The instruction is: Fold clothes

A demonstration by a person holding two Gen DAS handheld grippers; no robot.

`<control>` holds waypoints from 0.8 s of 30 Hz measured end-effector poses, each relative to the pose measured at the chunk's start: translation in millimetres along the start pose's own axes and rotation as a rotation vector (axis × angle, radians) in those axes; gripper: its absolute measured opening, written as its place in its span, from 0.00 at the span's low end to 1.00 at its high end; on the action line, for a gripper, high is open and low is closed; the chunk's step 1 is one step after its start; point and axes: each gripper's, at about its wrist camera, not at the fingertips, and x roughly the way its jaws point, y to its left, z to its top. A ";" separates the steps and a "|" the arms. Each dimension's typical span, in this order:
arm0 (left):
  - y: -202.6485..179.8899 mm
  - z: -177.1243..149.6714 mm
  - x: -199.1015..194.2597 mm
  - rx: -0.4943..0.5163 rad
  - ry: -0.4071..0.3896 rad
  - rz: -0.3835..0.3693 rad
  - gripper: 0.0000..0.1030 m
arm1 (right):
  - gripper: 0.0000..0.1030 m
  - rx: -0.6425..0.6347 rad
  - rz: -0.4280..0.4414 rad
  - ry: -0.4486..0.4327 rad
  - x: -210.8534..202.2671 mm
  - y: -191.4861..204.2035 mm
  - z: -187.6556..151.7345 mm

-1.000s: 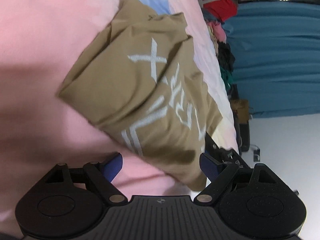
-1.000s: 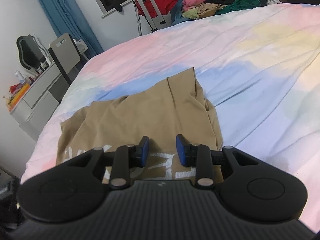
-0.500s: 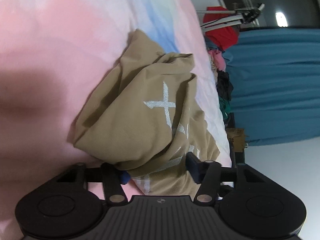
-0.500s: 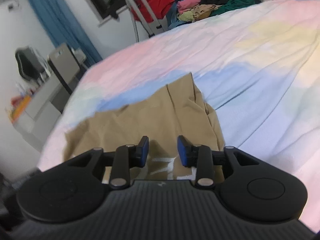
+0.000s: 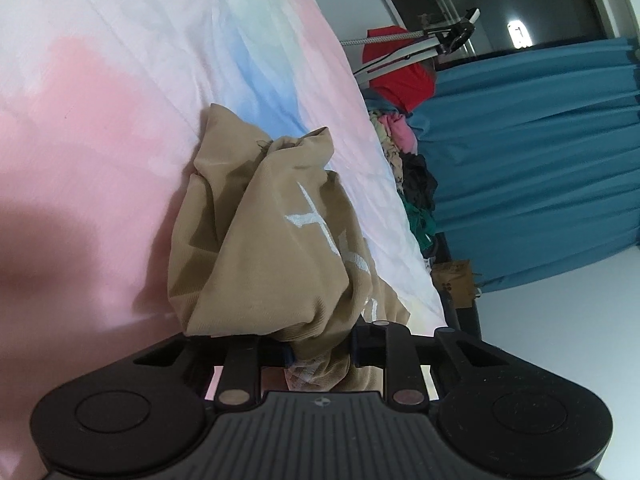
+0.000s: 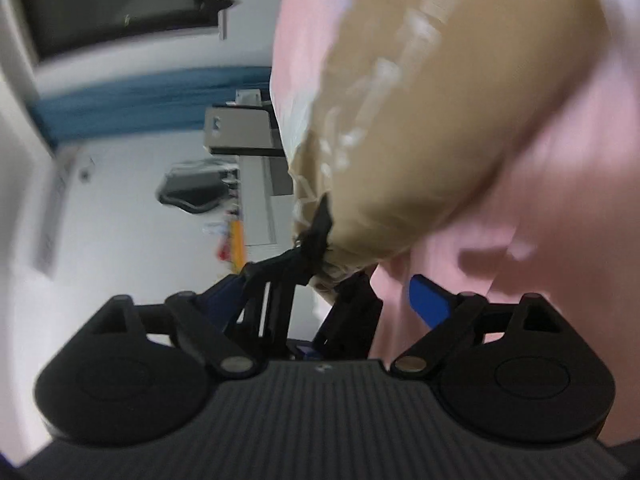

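On the pastel bedsheet [image 5: 120, 128] your tan printed garment [image 5: 256, 248] lies bunched. Your left gripper [image 5: 320, 350] is closing on its near edge; your right gripper [image 6: 326, 296], blurred, seems empty, jaws opening wide.

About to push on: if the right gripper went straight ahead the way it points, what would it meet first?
Probably the left gripper, closing on the bunched tan printed garment, just ahead between the right gripper's opening jaws. Blur leaves depth unclear.

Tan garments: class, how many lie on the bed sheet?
1. The tan garment lies bunched mid-sheet, its near end between the left tongs; others may be hidden off-frame.
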 end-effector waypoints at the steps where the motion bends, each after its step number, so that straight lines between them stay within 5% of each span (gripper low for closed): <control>1: 1.3 -0.9 -1.0 0.000 -0.002 -0.006 0.24 | 0.90 0.004 -0.019 -0.049 -3.8 -2.6 4.6; 6: 3.0 -1.1 -6.2 -0.004 -0.023 -0.038 0.24 | 0.81 0.078 -0.059 -0.277 -27.4 -19.8 27.1; 9: -0.3 -0.8 -6.1 0.001 -0.018 -0.050 0.24 | 0.57 0.089 -0.075 -0.351 -36.1 -22.2 27.4; 11: -3.9 -0.8 -5.9 0.005 -0.011 -0.060 0.24 | 0.32 0.032 -0.095 -0.374 -37.4 -13.4 24.8; 17: -29.9 2.8 -9.5 -0.079 0.060 -0.141 0.24 | 0.25 -0.100 -0.059 -0.485 -69.7 40.6 4.4; 24: -138.1 -10.9 44.4 -0.094 0.192 -0.158 0.24 | 0.25 -0.159 -0.002 -0.607 -143.5 104.2 30.3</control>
